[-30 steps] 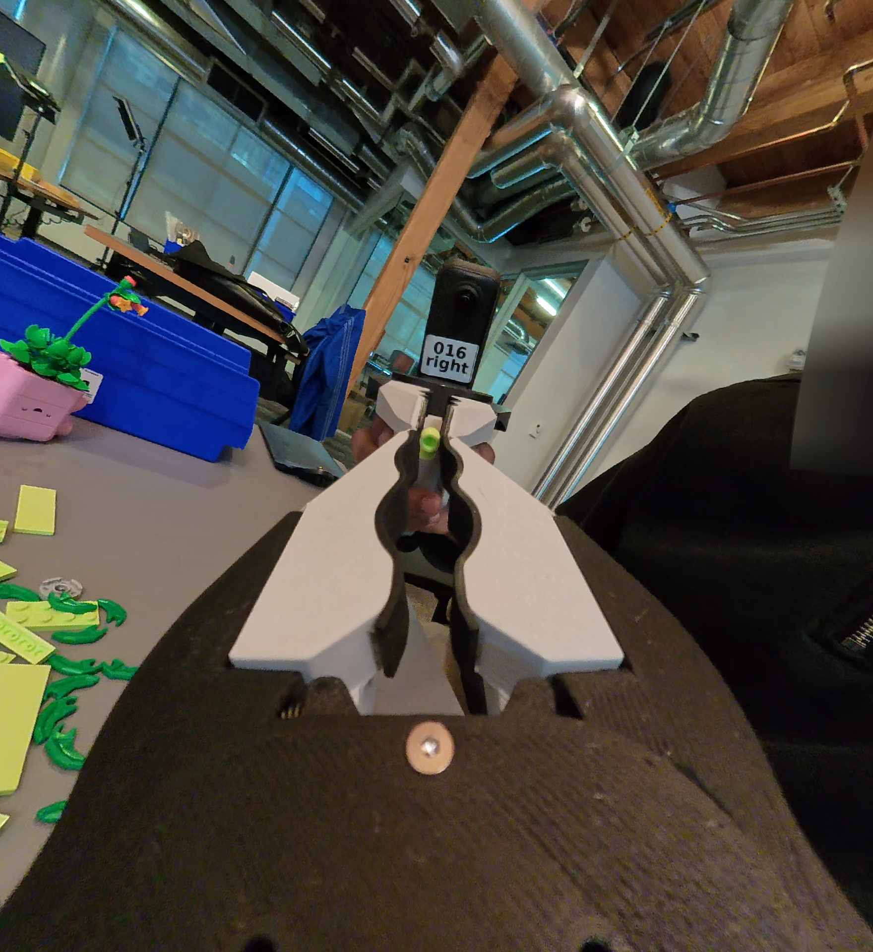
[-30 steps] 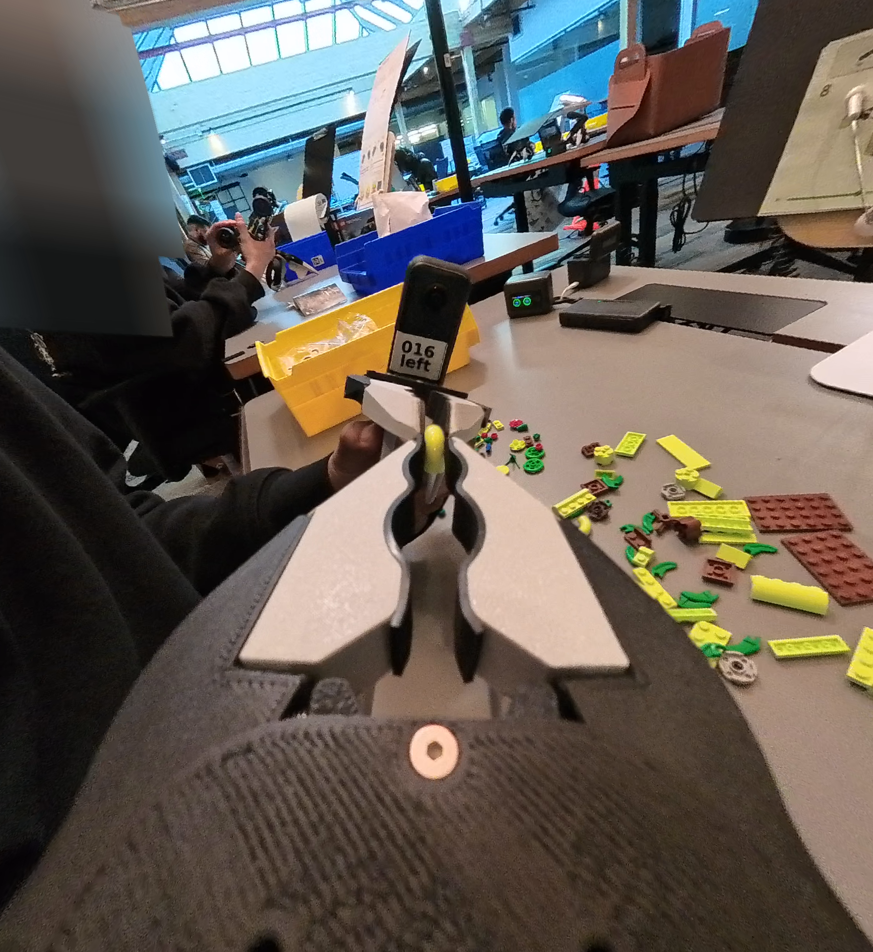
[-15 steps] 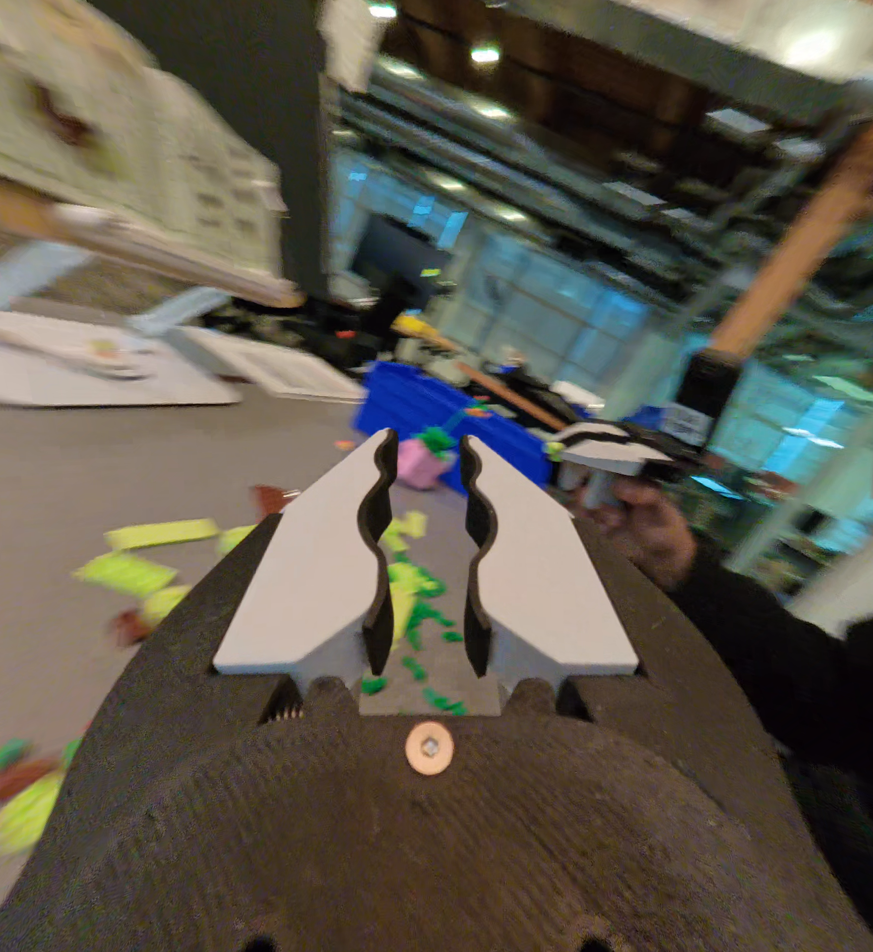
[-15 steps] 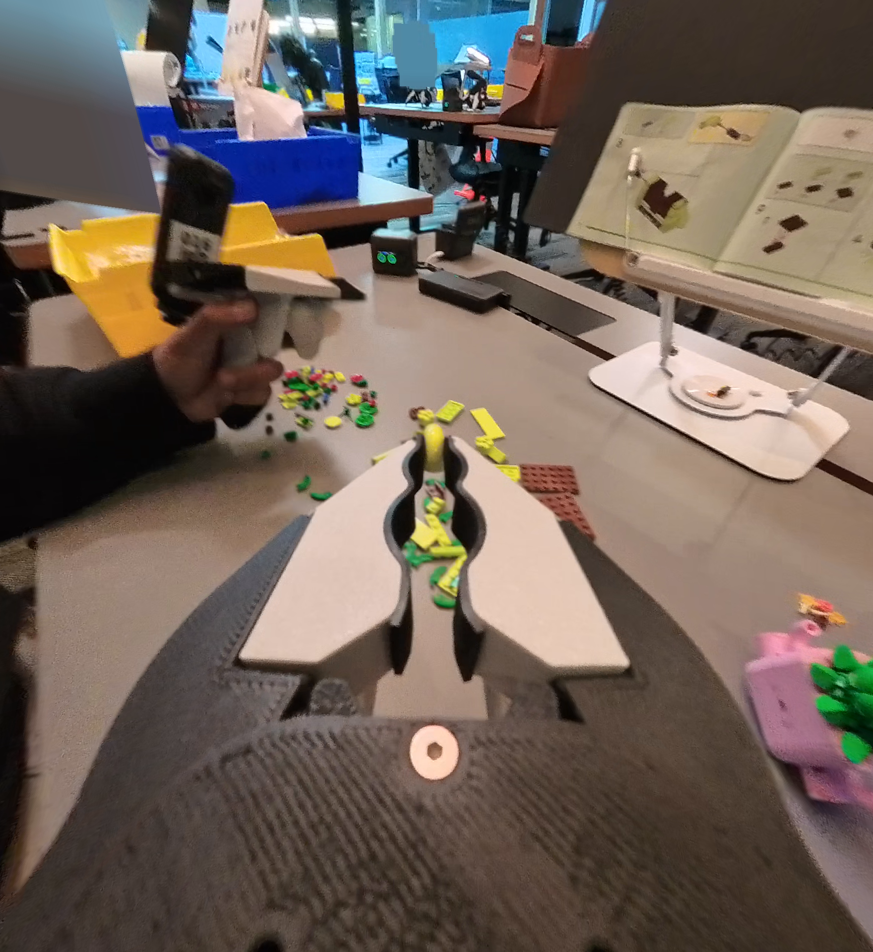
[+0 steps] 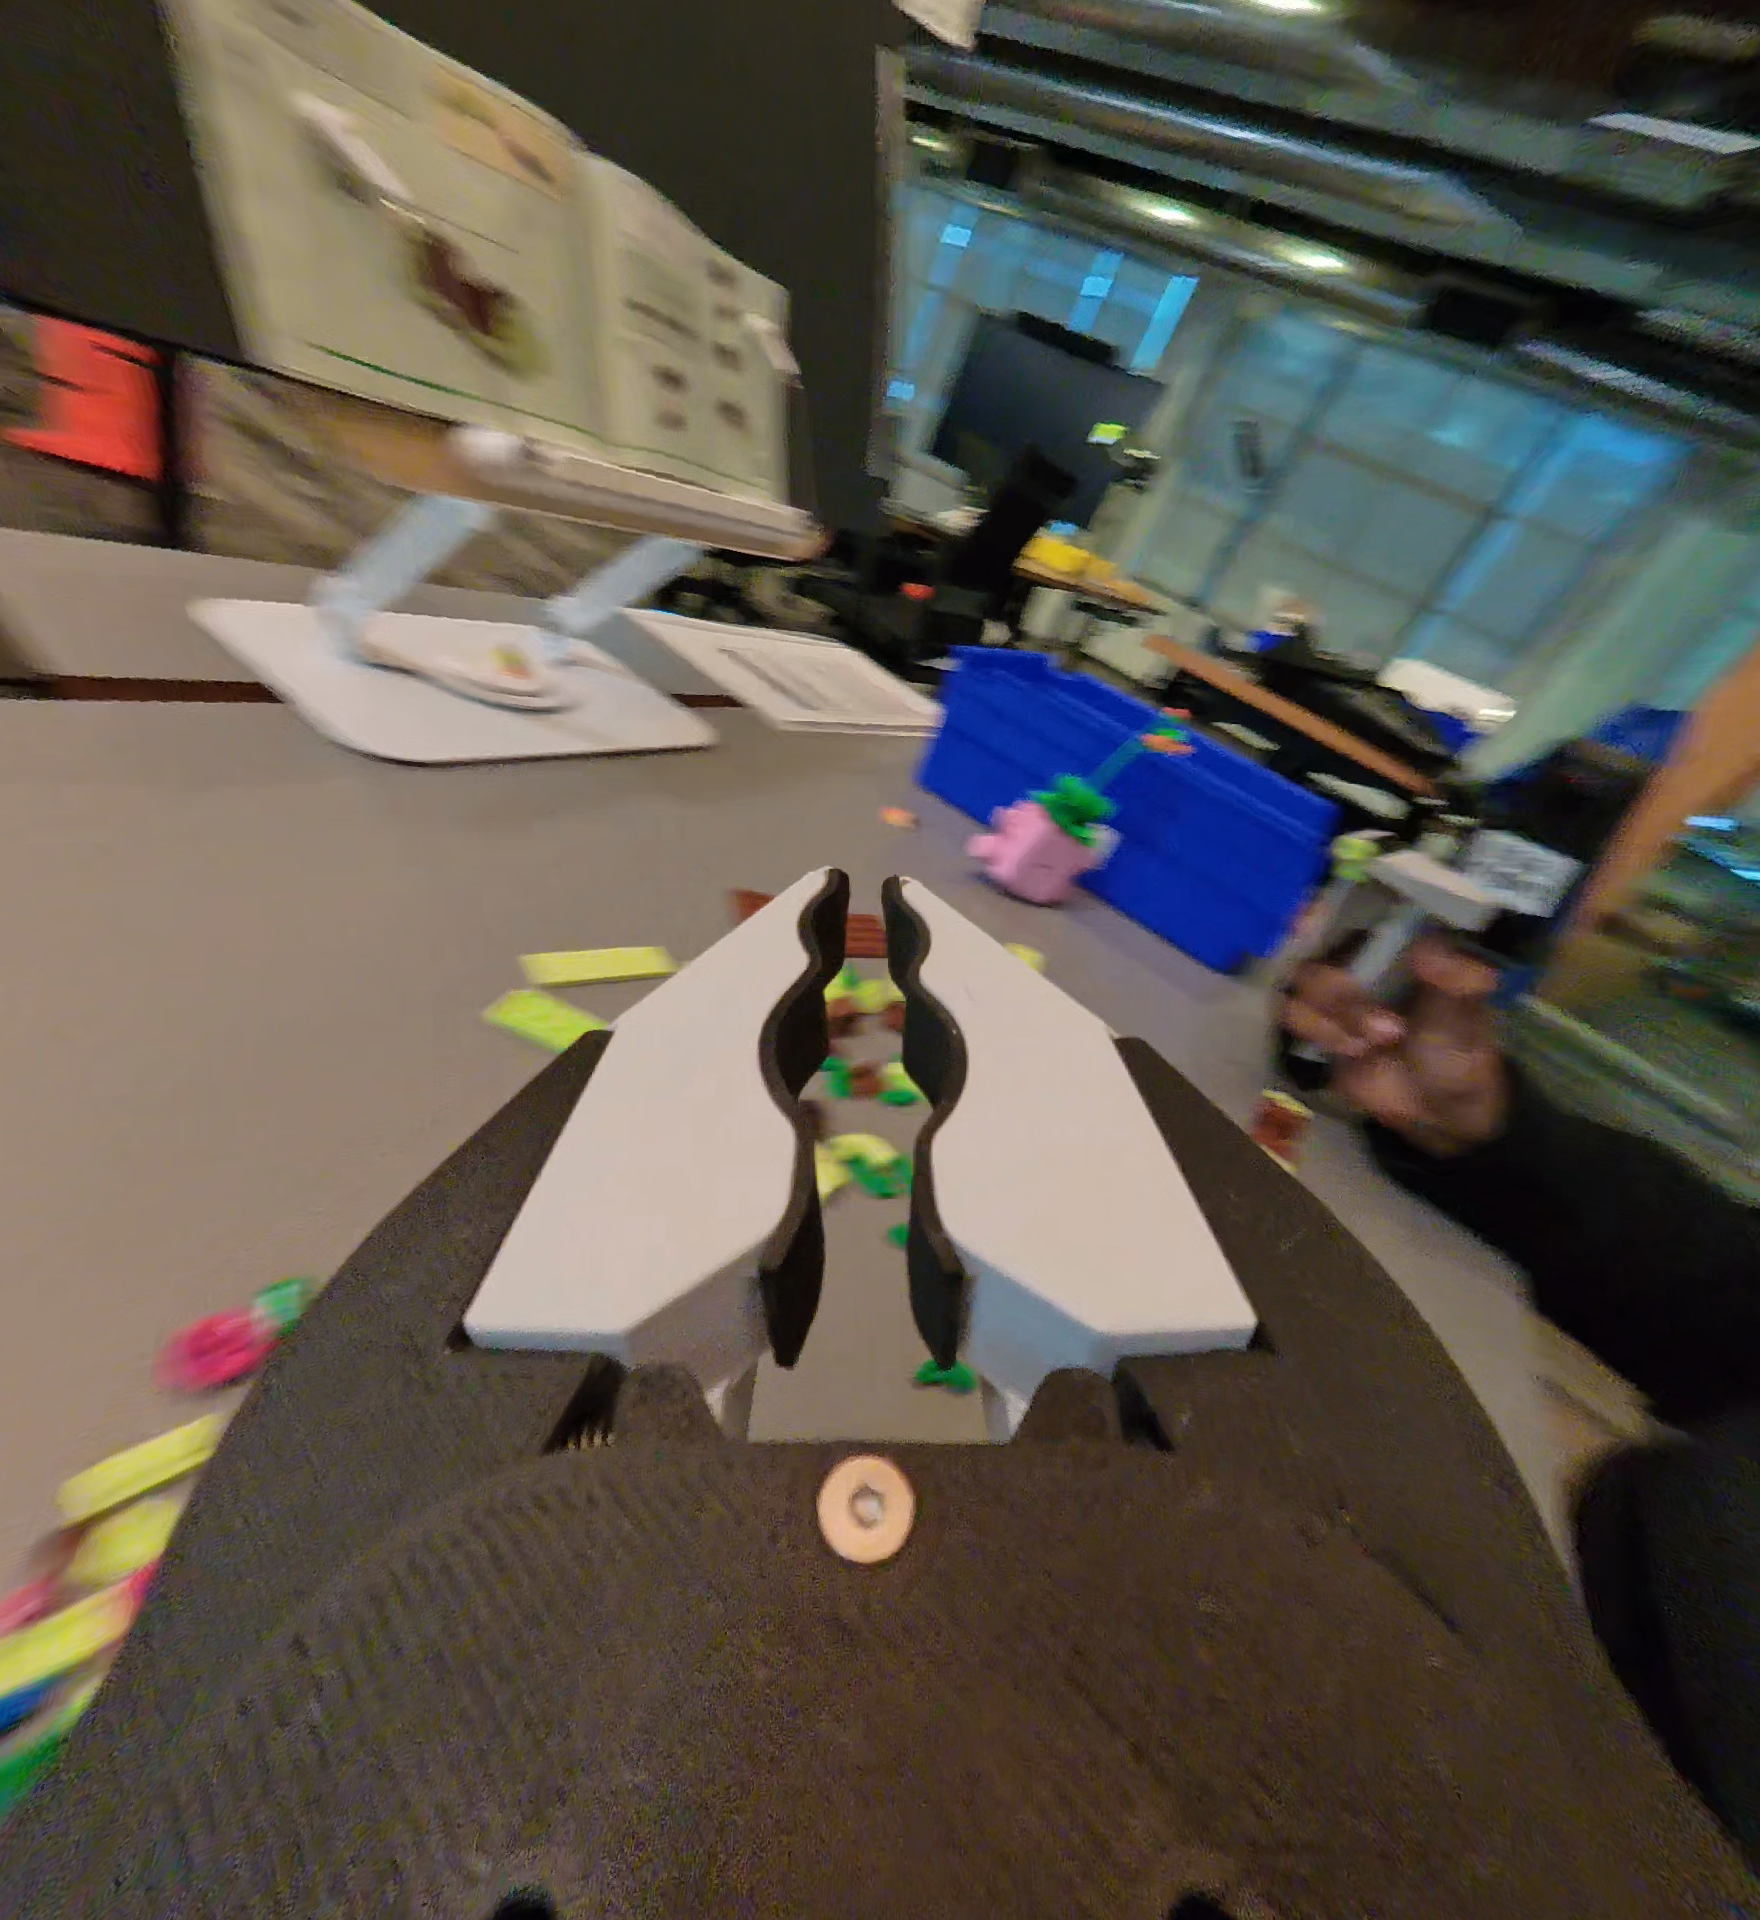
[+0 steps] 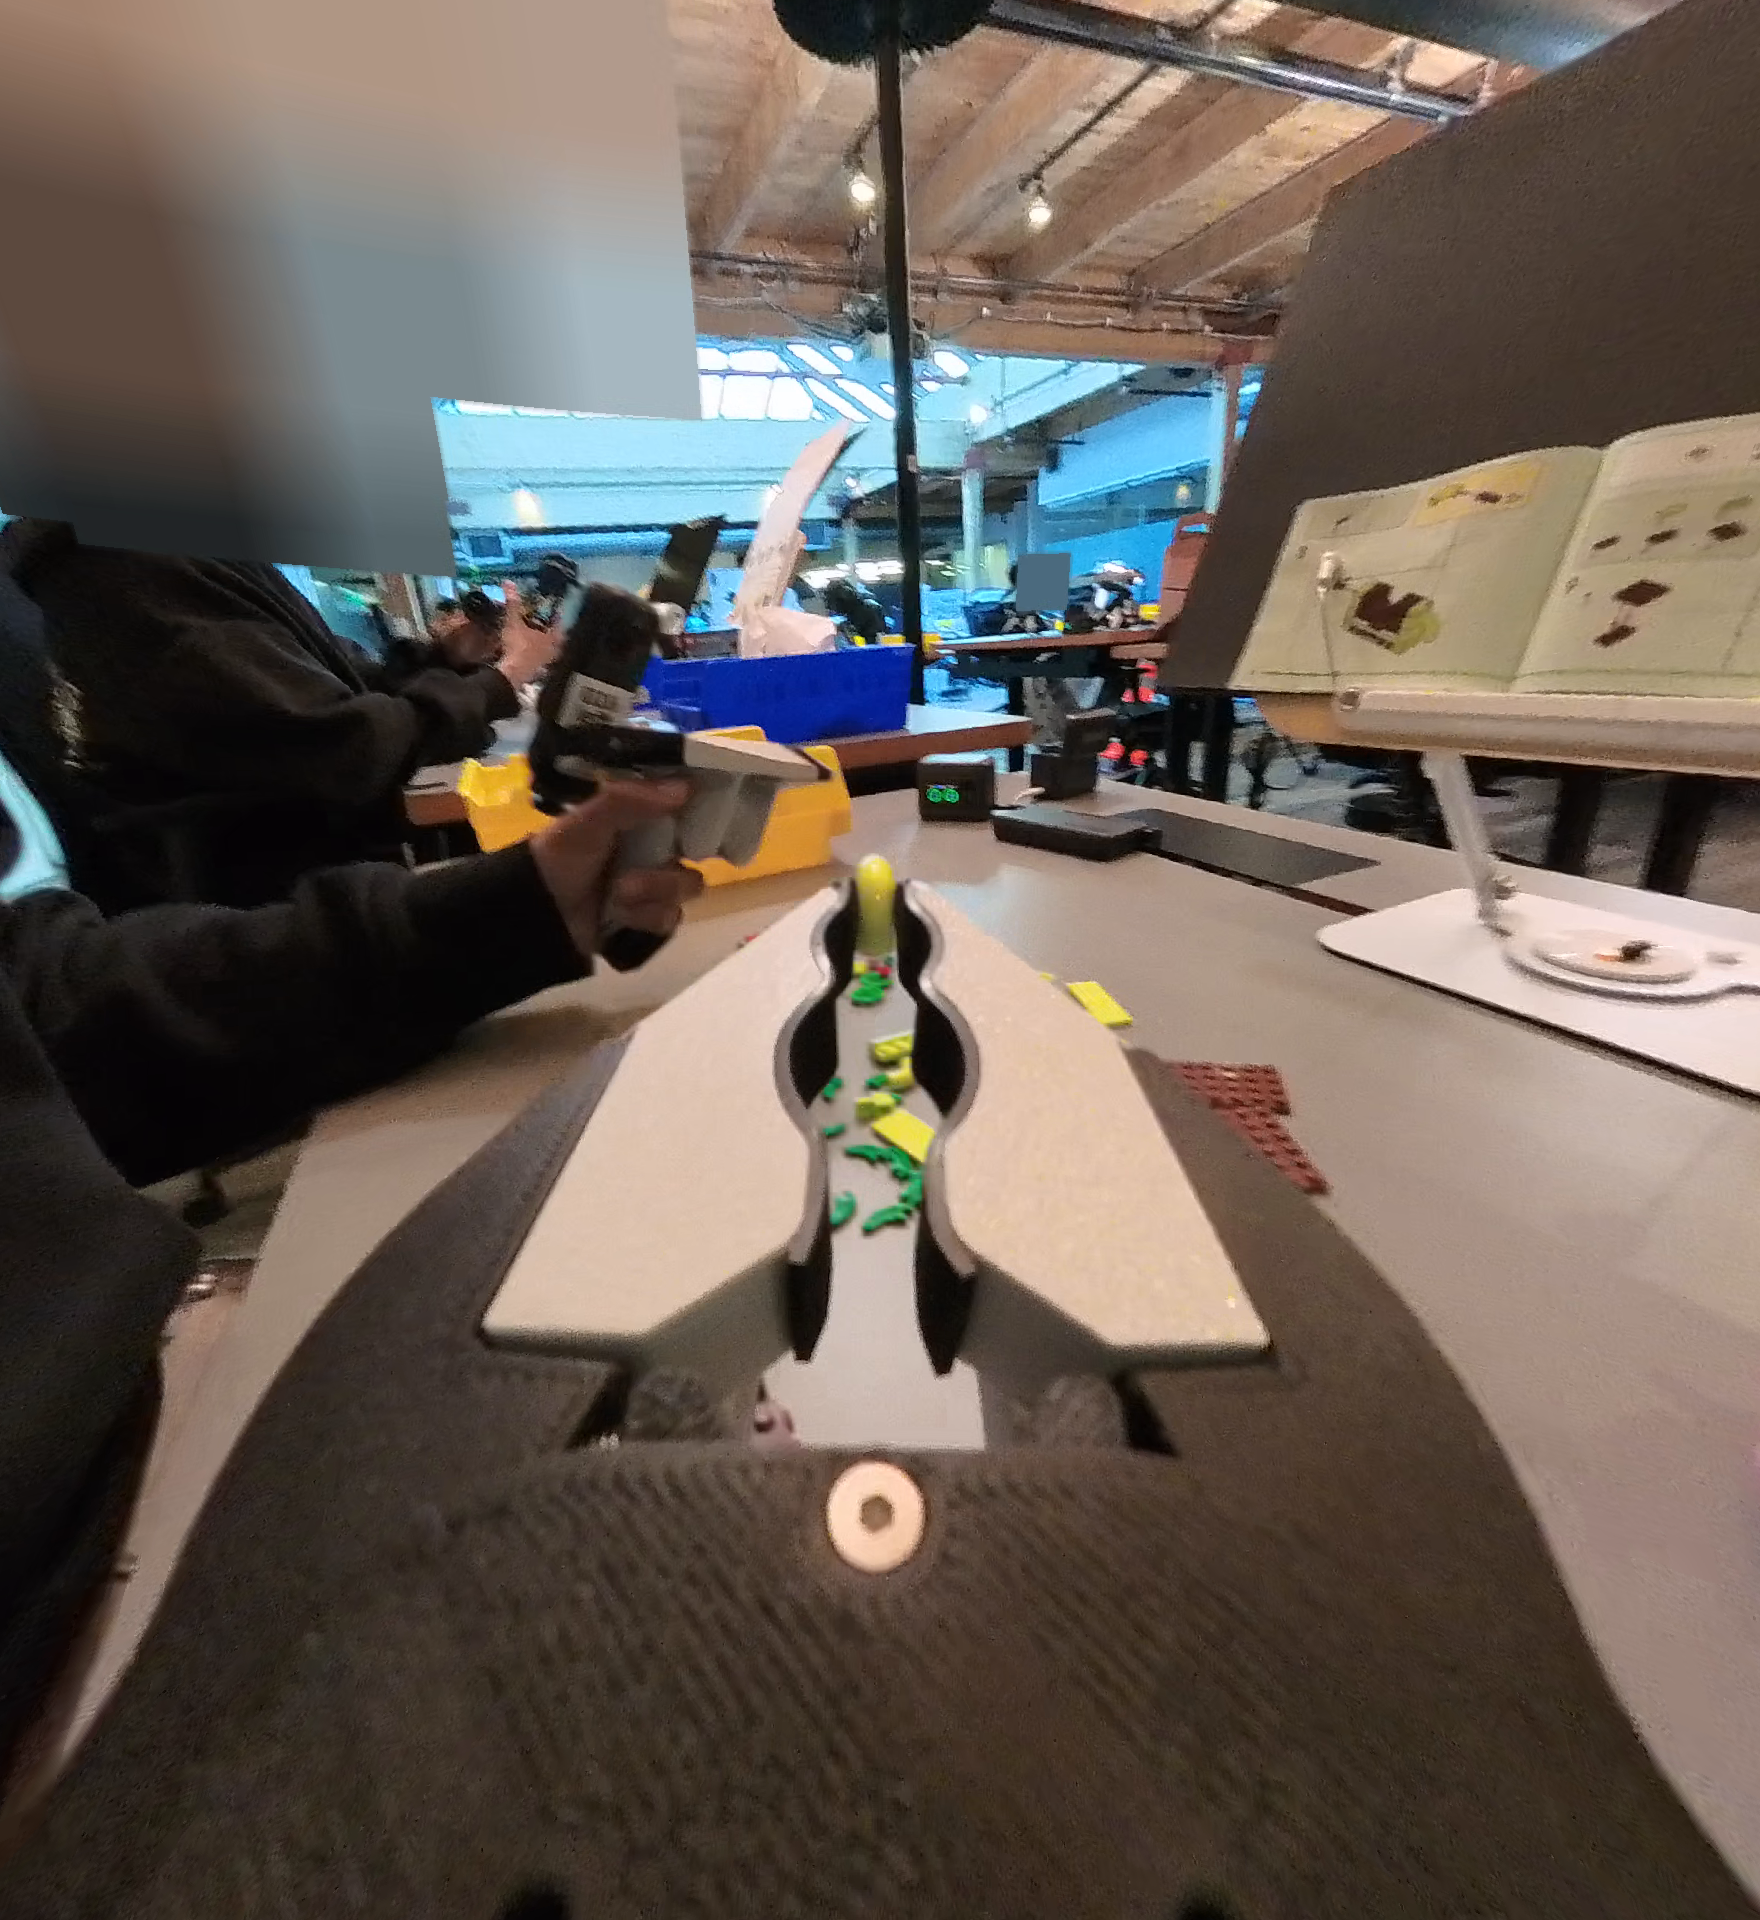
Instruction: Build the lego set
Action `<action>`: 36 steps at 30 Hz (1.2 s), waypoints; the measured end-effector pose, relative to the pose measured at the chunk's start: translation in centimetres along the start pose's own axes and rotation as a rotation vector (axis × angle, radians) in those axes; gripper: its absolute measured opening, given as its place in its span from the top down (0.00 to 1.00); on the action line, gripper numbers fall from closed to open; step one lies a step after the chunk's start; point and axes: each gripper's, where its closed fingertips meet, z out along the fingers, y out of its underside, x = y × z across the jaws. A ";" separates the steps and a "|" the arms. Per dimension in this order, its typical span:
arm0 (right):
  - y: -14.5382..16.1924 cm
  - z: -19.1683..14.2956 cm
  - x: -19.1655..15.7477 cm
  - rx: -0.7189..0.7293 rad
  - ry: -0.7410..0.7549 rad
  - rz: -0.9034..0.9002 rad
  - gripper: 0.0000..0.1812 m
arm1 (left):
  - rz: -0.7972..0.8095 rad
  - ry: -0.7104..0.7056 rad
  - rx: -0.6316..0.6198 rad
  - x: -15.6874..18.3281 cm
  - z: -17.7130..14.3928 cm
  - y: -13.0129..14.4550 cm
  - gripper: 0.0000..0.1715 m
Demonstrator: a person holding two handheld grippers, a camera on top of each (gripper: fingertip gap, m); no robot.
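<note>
Lego pieces [image 6: 881, 1117], lime, green and brown, lie loose on the grey table [image 6: 1478, 1195], which serves as the reference for all that follows. At the table's far side stands a white stand [image 6: 1582, 966] carrying an open instruction booklet [image 6: 1582, 582]; the same booklet [image 5: 481, 239] appears blurred in the left wrist view. A blue bin [image 5: 1115, 810] sits on the table beyond the loose pieces, and a yellow bin [image 6: 751, 810] sits at the table's far left edge in the right wrist view. Just in front of the blue bin rests a pink lego pot [image 5: 1032, 862] topped with green leaves and a thin stem. Two brown plates [image 6: 1245, 1117] lie flat on the table beside the right gripper's fingers. The left gripper [image 5: 863, 883] is held above the table over the scattered pieces, its jaws slightly parted with nothing between them; the same tool [image 6: 814, 771] is seen from the side in the right wrist view, gripped in a hand [image 6: 616, 883] in a dark sleeve. The right gripper [image 6: 871, 894] is also above the table, its jaws closed on a small lime rounded piece [image 6: 874, 914] pinched at the fingertips. That gripper [image 5: 1359, 868] shows blurred at the table's right edge in the left wrist view, with a lime speck at its tip.
</note>
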 end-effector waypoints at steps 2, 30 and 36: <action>-0.1 0.4 -0.7 -0.002 -0.012 -0.031 0.97 | -0.070 0.181 -0.008 4.0 2.3 0.9 0.84; 3.0 2.5 -4.2 -0.222 0.043 -0.556 0.97 | -0.568 0.661 -0.228 16.9 8.7 7.9 0.96; 3.3 2.6 -4.3 -0.217 0.036 -0.547 0.97 | -0.550 0.664 -0.238 16.8 8.5 8.1 0.97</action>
